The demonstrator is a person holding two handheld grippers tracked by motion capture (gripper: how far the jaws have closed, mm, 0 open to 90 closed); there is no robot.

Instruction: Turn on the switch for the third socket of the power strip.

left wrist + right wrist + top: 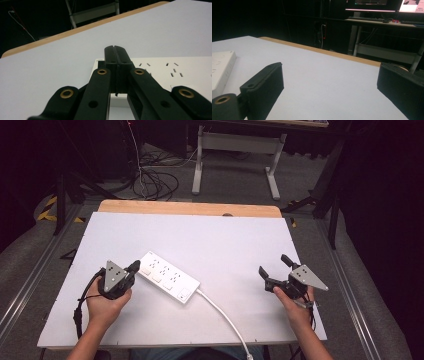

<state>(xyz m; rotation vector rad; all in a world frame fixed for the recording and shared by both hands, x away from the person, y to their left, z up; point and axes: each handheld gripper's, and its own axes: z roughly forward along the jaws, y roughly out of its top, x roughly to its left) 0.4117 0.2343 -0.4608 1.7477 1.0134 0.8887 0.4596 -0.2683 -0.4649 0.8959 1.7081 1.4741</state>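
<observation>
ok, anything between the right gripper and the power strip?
Nothing visible. The right gripper sits open near the table's right edge, and bare white tabletop lies between it and the power strip. The strip's cable runs off toward the near edge, below that line. The left gripper is shut at the strip's far end.

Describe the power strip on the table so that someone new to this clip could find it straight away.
Start at the white table with the wooden strip along its far edge. On its left half lies the power strip, a long white bar set at a slant, its near-left end at the shut left hand-held gripper. It alone on the table is white with rows of socket slots, and a white cable runs from it to the near edge.
</observation>
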